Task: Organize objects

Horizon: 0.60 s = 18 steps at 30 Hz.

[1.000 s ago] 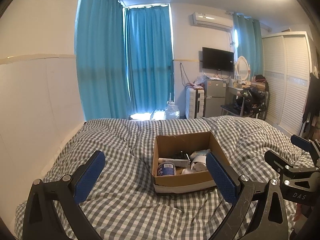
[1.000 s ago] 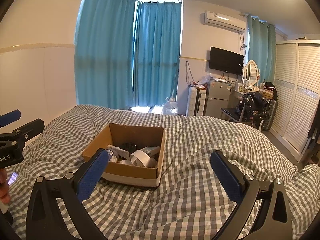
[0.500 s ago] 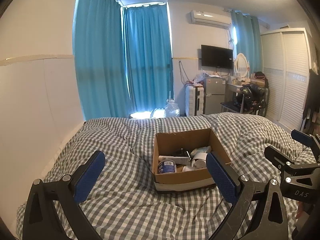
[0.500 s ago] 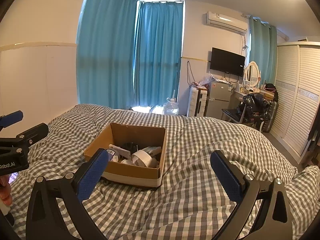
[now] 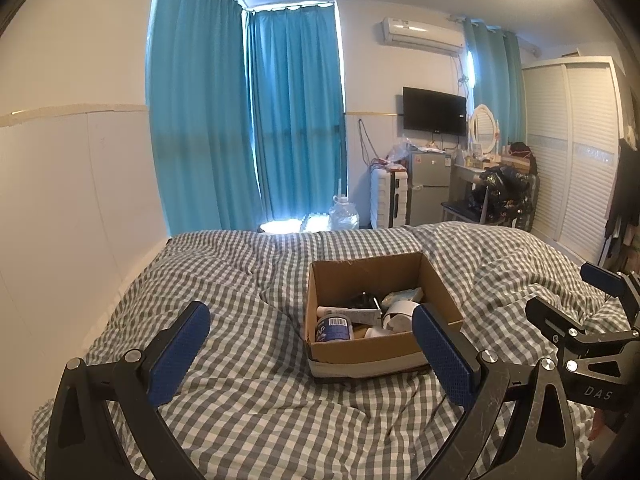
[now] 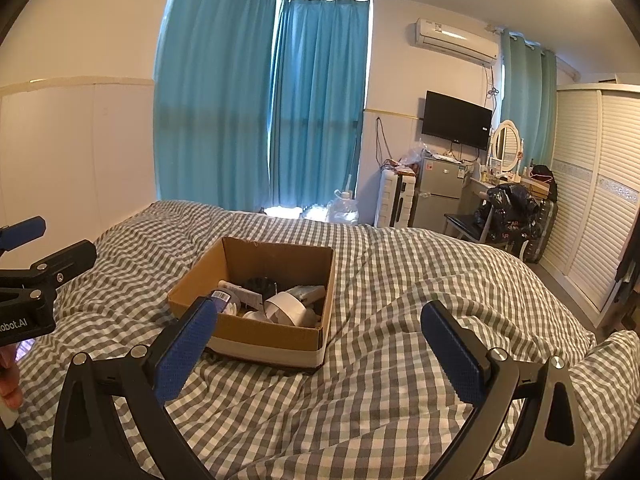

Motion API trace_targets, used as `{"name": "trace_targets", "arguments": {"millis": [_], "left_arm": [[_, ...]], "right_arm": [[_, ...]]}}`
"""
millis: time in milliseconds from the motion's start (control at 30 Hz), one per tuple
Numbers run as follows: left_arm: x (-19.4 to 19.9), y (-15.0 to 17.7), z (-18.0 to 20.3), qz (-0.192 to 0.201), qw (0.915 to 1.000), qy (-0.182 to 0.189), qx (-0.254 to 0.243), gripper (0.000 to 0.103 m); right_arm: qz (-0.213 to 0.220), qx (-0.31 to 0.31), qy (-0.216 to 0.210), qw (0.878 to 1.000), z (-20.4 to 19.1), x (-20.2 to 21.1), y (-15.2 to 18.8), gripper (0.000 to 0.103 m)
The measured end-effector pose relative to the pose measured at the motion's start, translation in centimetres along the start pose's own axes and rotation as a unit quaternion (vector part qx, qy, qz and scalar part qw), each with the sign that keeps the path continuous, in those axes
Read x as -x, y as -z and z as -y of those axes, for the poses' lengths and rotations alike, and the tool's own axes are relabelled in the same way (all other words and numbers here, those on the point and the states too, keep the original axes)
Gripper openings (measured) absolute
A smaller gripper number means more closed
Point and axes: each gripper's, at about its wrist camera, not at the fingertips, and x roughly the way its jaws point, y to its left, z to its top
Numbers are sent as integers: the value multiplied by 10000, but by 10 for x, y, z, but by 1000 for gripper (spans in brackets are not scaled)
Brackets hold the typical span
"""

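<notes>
An open cardboard box sits on the checked bedspread; it also shows in the right wrist view. Inside lie a blue-labelled can, a white tube, a roll of white tape, a black object and a pale packet. My left gripper is open and empty, held above the bed just short of the box. My right gripper is open and empty, to the right of the box's near corner. Each gripper shows at the edge of the other's view.
The bed meets a white wall on the left. Beyond its foot stand teal curtains, a water jug, a suitcase, a small fridge, a chair with a black bag and a white wardrobe.
Both grippers have drifted slightly, so the box sits a little higher and farther in both views. Both stay open and empty.
</notes>
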Motion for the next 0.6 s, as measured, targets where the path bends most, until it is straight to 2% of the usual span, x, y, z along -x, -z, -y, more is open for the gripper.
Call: {"name": "trace_targets", "arguments": {"millis": [600], "left_arm": [[0, 2, 1, -53, 10000, 7, -53, 103]], "right_arm": [[-105, 48, -5, 9999, -4, -6, 5, 102]]}}
